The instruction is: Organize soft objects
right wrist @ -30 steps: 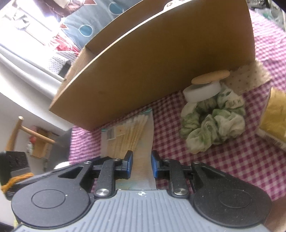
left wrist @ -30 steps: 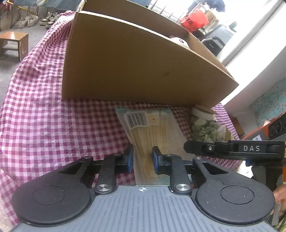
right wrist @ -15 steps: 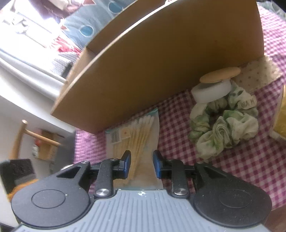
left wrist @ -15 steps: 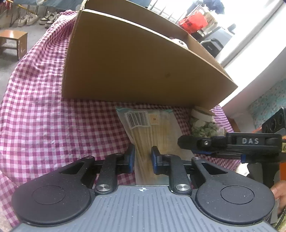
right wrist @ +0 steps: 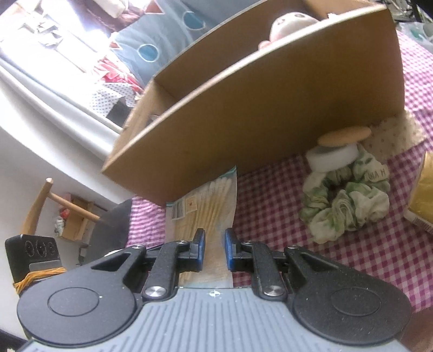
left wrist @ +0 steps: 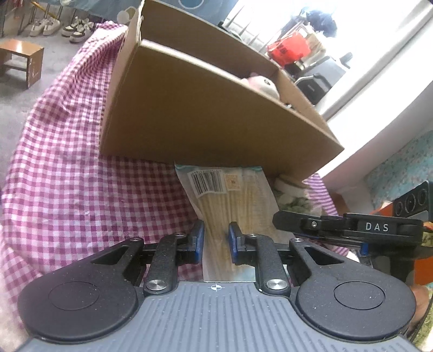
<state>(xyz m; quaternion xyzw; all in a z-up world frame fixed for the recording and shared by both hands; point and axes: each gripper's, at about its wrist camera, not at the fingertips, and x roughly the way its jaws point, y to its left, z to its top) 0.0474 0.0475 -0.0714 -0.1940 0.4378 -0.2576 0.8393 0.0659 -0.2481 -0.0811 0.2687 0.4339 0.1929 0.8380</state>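
A flat clear packet of cotton swabs [left wrist: 227,195] [right wrist: 208,200] with a barcode label hangs lifted off the red-checked cloth, its far end in front of the cardboard box [left wrist: 205,108] [right wrist: 270,108]. My left gripper [left wrist: 215,238] is shut on the packet's near end. My right gripper [right wrist: 214,243] has the same near end between its pads, and its jaws are closing on it. In the left wrist view the right gripper [left wrist: 281,220] shows from the side, close by on the right. A pale plush doll [right wrist: 289,21] [left wrist: 262,84] lies inside the box.
On the cloth to the right lie a green-and-white scrunchie [right wrist: 346,205], a white round pad [right wrist: 333,157] topped by a tan disc, a dotted beige cloth [right wrist: 395,135] and a gold packet [right wrist: 425,195]. The box wall stands just ahead. A wooden stool [left wrist: 19,59] is on the floor.
Both grippers have risen a little with the packet, so the box's inside and the doll now show. The right jaws widened briefly, then narrowed again.
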